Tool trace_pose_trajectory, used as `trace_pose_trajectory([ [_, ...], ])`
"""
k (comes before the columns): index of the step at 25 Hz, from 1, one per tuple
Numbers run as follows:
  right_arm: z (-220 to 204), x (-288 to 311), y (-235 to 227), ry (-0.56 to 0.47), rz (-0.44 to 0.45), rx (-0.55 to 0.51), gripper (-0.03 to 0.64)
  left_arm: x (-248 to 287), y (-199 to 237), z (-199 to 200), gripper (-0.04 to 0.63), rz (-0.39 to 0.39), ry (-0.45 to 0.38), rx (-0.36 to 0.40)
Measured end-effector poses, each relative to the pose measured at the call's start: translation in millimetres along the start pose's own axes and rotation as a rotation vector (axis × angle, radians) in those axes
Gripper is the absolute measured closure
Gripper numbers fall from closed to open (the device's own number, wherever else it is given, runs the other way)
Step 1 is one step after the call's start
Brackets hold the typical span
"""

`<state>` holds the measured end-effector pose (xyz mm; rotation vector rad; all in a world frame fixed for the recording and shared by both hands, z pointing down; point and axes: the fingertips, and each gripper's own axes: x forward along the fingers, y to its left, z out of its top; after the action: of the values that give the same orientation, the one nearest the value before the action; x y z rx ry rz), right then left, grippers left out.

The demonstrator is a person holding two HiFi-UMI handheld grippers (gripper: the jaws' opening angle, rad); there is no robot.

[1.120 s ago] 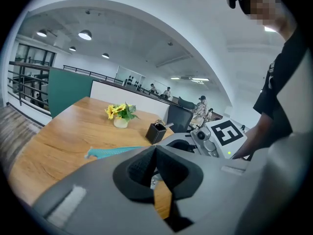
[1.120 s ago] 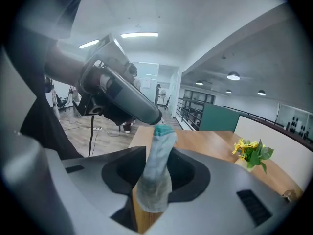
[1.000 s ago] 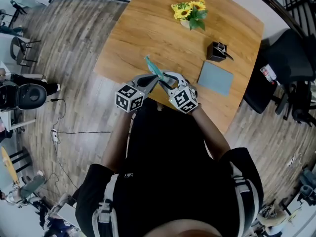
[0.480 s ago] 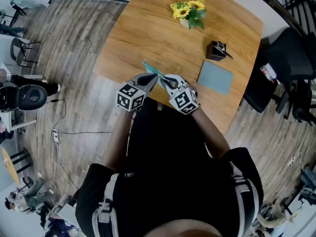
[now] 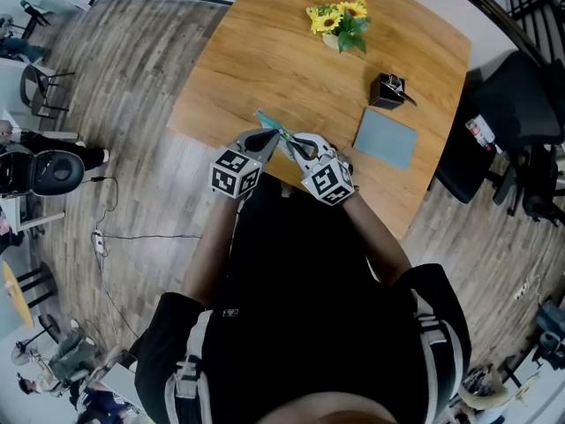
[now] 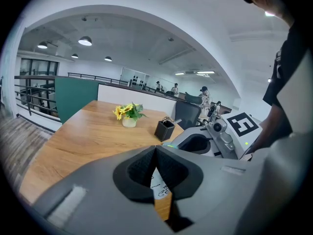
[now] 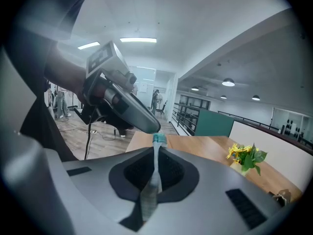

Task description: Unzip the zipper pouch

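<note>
The teal zipper pouch [image 5: 269,122] is held up edge-on above the near edge of the wooden table [image 5: 256,60], between both grippers. My left gripper [image 5: 274,136] is shut on one end; in the left gripper view its jaws [image 6: 156,149] pinch the pouch's white printed edge [image 6: 160,187]. My right gripper [image 5: 290,141] is shut on the other end; in the right gripper view a thin teal strip of the pouch [image 7: 157,142] stands pinched between its pads [image 7: 156,153]. The two grippers' tips nearly touch. Most of the pouch is hidden by them.
Further back on the table stand a pot of yellow flowers [image 5: 338,22] and a black pen holder [image 5: 388,91], with a grey-blue pad [image 5: 385,140] to the right. A black chair [image 5: 516,104] stands beside the table's right edge. The person's body is close against the near edge.
The right gripper's jaws have closed onto the pouch. The pouch's free end has shifted slightly to the left. Both hands stay at the same spot.
</note>
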<state>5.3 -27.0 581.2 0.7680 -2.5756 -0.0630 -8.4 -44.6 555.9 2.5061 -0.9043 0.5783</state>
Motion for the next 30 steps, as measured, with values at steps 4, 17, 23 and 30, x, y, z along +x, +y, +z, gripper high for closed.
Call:
trace_pose_trajectory([
  [4,-2.4,0.1,3.7,0.006,0.005,-0.004,0.607,-0.5,-1.0,-4.1,0.594,0.005,0.007,0.023],
  [17,-0.6,1.6,12.2,0.009,0.022,-0.027,0.607,-1.8,12.0,-14.2,0.594,0.064,0.04,0.026],
  [23,0.6,3.2,16.8,0.006,0.033,-0.036,0.607,-3.3,17.7,-18.1,0.594,0.081,0.038,0.011],
  [30,5.6,2.9,22.5,-0.001,0.043,-0.044,0.607,-8.9,27.6,-22.9,0.594,0.114,0.041,-0.007],
])
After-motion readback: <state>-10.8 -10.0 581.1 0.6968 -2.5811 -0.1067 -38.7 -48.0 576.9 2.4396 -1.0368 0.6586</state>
